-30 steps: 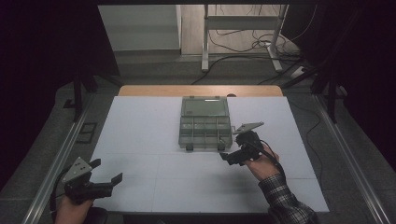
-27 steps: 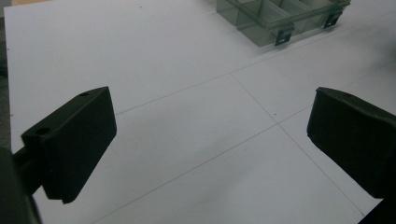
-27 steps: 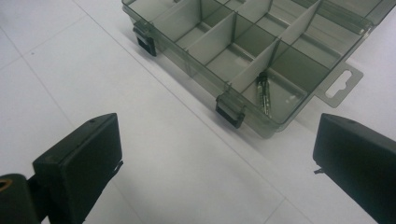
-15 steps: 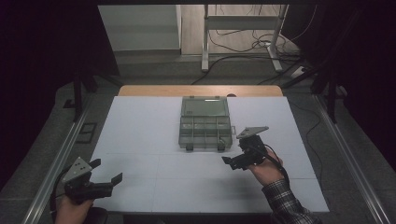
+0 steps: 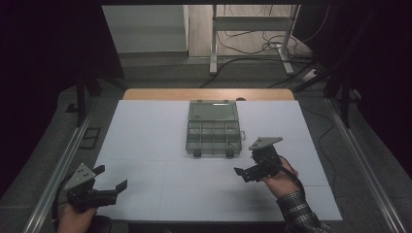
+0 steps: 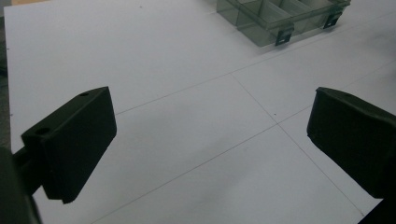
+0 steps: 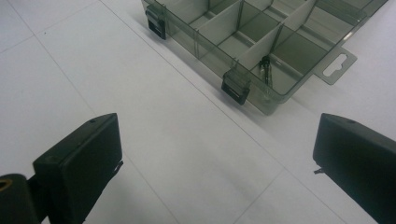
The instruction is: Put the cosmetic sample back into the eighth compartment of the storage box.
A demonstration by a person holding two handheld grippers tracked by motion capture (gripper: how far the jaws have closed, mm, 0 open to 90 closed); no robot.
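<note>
A translucent grey plastic compartment box (image 5: pixel 214 134) lies open on the white tabletop (image 5: pixel 145 145), toward its far middle, with its lid folded back. A small dark screw-like piece (image 7: pixel 265 70) sits in one near corner compartment. The right gripper (image 5: pixel 250 171) hovers just in front of the box, fingers (image 7: pixel 79 168) wide apart and empty. The left gripper (image 5: pixel 111 178) hangs at the near left corner, well apart from the box, fingers (image 6: pixel 70 140) spread and empty.

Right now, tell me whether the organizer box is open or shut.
Open: the organizer box has its lid laid back flat, dividers exposed, front latches hanging free.
</note>
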